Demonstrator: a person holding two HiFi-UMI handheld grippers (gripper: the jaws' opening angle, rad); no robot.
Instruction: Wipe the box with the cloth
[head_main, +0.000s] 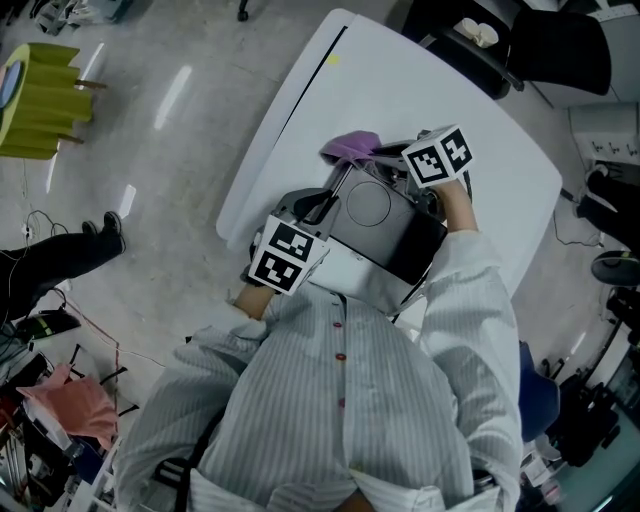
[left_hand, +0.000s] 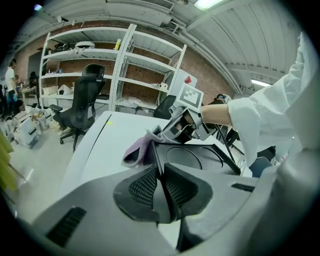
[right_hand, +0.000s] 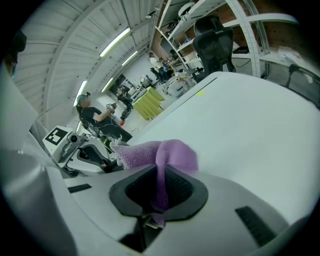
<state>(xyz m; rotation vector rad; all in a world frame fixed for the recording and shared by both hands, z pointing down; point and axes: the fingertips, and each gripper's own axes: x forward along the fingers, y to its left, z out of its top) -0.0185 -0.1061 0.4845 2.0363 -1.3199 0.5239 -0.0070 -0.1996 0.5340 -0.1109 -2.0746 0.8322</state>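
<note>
The black box (head_main: 380, 215) lies on the white table (head_main: 440, 90) in front of me; its top has round recesses (left_hand: 187, 157). My left gripper (head_main: 318, 212) is shut on the box's thin near edge, which stands between the pads (left_hand: 145, 187). A purple cloth (head_main: 348, 146) bunches at the box's far corner. In the right gripper view the right gripper (right_hand: 161, 186) is shut on a fold of that cloth (right_hand: 150, 152), which hangs down between its pads. From the left gripper view, the cloth (left_hand: 139, 150) and the right gripper (left_hand: 182, 127) sit at the box's far end.
The table's rounded edge (head_main: 255, 165) drops to the floor on the left. A black office chair (left_hand: 82, 105) and white shelves (left_hand: 140, 70) stand beyond the table. A yellow-green object (head_main: 40, 100) and a person's legs (head_main: 60, 255) are on the floor at left.
</note>
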